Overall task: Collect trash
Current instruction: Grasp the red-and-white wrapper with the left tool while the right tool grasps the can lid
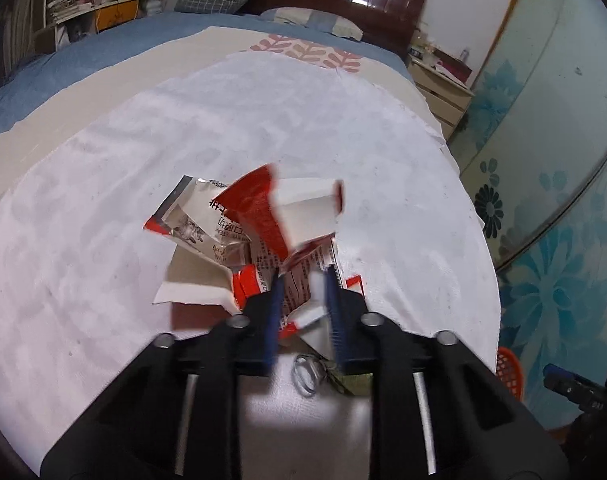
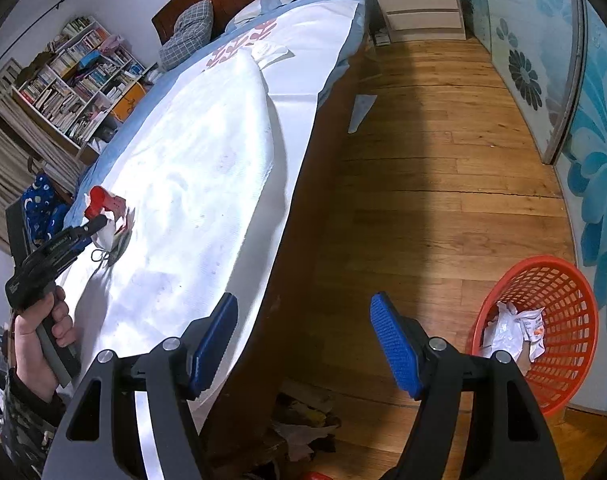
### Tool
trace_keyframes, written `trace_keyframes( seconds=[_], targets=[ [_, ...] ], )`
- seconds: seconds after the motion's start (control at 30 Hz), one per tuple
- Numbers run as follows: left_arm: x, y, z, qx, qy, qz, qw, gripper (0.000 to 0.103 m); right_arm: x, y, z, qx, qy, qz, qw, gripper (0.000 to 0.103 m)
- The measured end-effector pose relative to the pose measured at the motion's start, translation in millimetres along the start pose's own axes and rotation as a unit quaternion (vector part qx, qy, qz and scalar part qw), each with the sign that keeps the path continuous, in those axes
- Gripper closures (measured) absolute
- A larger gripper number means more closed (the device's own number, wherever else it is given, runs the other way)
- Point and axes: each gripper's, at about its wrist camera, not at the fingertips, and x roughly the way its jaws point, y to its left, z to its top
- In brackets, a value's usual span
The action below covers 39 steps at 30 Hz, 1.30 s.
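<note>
A pile of torn red-and-white wrappers (image 1: 263, 216) lies on the white cloth (image 1: 103, 260) spread over the bed. My left gripper (image 1: 303, 276) is shut on the near edge of that pile, its blue pads pinching a printed red-and-white piece. The right wrist view shows the same gripper (image 2: 95, 224) and wrappers (image 2: 103, 204) at far left, with a hand on the handle. My right gripper (image 2: 303, 312) hangs open and empty over the bed's edge and the floor. An orange mesh basket (image 2: 563, 300) stands to its right with crumpled white wrappers (image 2: 515, 328) inside.
Small wire rings (image 1: 305, 374) lie on the cloth just behind the left fingers. A pale paper scrap (image 2: 361, 112) lies on the wooden floor (image 2: 423, 200). Leaf-like litter (image 2: 303, 428) sits at the bed's foot. Bedside drawers (image 2: 419, 4) and a bookshelf (image 2: 75, 80) stand further off.
</note>
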Motion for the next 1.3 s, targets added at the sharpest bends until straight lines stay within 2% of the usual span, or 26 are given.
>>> trace_keyframes(
  seconds=[0.17, 0.3, 0.47, 0.63, 0.97, 1.07, 1.23, 1.3],
  targets=[
    [-12.5, 2.5, 4.2, -0.007, -0.021, 0.001, 0.9997, 0.086, -2.5, 0.4, 0.4, 0.0, -0.005, 0.003, 1.0, 0.033],
    [-43.0, 17.9, 10.3, -0.032, -0.071, -0.004, 0.997, 0.086, -6.8, 7.7, 0.3, -0.004, -0.015, 0.01, 1.0, 0.033],
    [-77.5, 29.9, 13.7, -0.023, -0.124, 0.012, 0.992, 0.089, -6.5, 31.4, 0.0, -0.032, -0.023, 0.024, 0.999, 0.033],
    [-97.5, 45.8, 17.5, -0.037, -0.148, -0.003, 0.9884, 0.092, -5.7, 59.4, -3.3, -0.067, -0.027, 0.034, 0.997, 0.033],
    [-119.5, 74.5, 1.1, -0.087, -0.153, -0.042, 0.9835, 0.092, -0.3, 105.3, -1.9, -0.114, -0.044, 0.073, 0.99, 0.033],
    [-125.4, 78.1, -10.9, -0.09, -0.144, -0.059, 0.9837, 0.092, 8.5, 135.0, 5.1, -0.145, -0.049, 0.084, 0.985, 0.033],
    [-128.3, 73.1, -29.8, -0.079, -0.118, -0.077, 0.9868, 0.092, 49.9, 198.8, 9.2, -0.203, -0.023, 0.089, 0.975, 0.033],
    [-131.2, 68.8, -32.8, -0.069, -0.119, -0.08, 0.9872, 0.092, 66.9, 223.0, 7.6, -0.231, -0.021, 0.081, 0.969, 0.025]
  ],
)
